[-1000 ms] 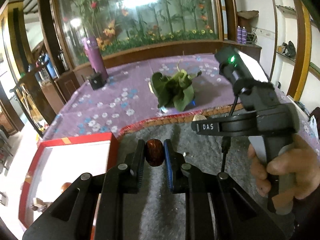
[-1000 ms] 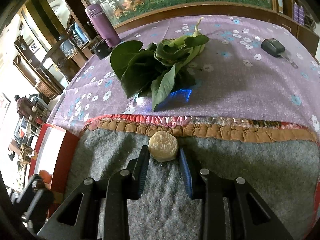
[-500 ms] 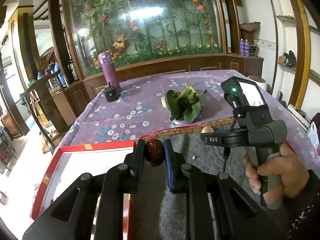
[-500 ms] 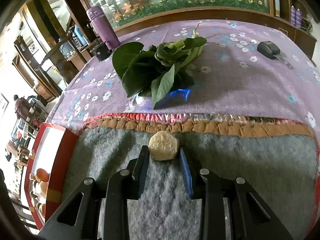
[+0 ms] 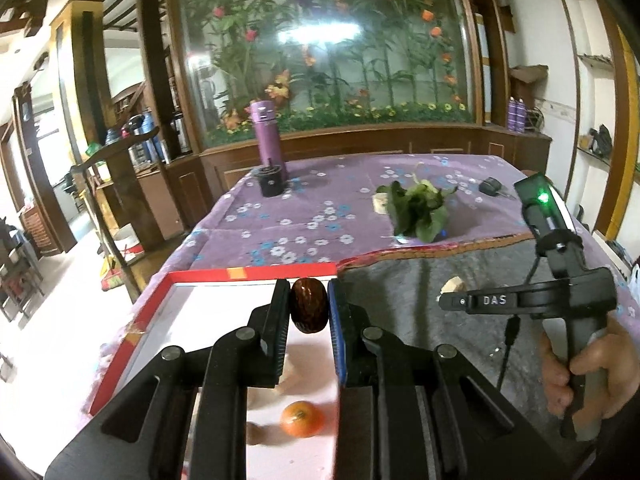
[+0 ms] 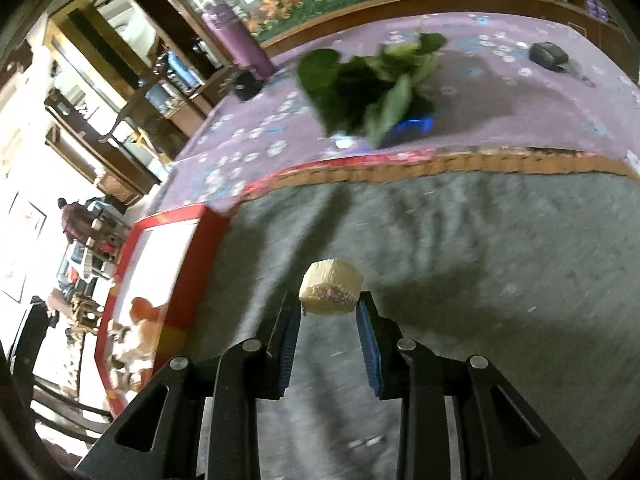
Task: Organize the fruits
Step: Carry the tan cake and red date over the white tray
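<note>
Purple flowered cloth covers the table [image 5: 320, 216]; grey felt mat [image 5: 460, 304] lies over its near right part. Far left of the right-wrist frame: red-rimmed white tray [image 6: 172, 216], fruit inside it blurred. Left-wrist view, lower centre: orange fruit [image 5: 302, 418] on the tray floor. Left claw [image 5: 309, 312], frame centre, is clamped on a dark brown date [image 5: 307, 310], held above the tray's far rim. Upper centre: purple flask [image 5: 269, 136], then leafy greens [image 5: 418, 212]. Right claw [image 6: 329, 310] pinches a pale peeled fruit chunk [image 6: 330, 288] over the mat. Upper right: black key fob [image 6: 547, 55].
</note>
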`<state>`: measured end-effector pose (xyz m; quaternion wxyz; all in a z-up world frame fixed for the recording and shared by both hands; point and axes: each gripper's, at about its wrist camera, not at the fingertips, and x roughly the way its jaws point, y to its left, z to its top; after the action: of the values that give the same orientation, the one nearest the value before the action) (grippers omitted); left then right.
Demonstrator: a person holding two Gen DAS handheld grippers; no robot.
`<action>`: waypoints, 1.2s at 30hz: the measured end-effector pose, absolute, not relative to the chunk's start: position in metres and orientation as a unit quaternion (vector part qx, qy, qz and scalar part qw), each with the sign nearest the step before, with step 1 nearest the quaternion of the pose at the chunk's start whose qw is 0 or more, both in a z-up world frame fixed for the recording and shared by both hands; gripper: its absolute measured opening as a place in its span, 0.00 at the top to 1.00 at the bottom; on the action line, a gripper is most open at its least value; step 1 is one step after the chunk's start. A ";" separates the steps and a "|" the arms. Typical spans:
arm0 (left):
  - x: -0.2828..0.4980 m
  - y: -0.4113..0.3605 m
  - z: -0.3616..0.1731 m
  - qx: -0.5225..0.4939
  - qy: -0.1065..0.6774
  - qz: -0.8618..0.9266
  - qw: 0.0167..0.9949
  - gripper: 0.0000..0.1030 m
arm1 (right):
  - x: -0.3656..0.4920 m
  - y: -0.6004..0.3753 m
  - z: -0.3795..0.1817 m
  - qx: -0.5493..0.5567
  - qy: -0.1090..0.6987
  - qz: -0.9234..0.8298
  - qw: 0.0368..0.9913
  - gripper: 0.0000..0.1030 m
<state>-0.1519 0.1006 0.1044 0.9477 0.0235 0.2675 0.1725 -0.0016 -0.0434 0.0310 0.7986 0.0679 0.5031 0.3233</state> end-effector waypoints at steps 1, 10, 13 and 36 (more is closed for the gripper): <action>-0.155 0.104 0.105 0.021 0.266 0.175 0.948 0.84 | -0.006 -0.040 0.035 0.067 0.499 0.329 0.799 0.72; -0.181 0.133 0.108 -0.001 0.249 0.199 0.948 0.84 | -0.054 0.000 0.084 0.034 0.443 0.377 0.813 0.72; -0.187 0.142 0.108 -0.008 0.244 0.205 0.948 0.84 | -0.068 0.012 0.092 0.023 0.435 0.389 0.812 0.72; -0.199 0.204 0.092 -0.047 0.247 0.254 0.934 0.84 | -0.107 0.092 0.084 -0.033 0.427 0.438 0.791 0.72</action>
<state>-0.1994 0.2040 0.0919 0.9338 -0.0474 0.2470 0.2544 -0.1068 0.0918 0.0836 0.7907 -0.0331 0.4267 0.4379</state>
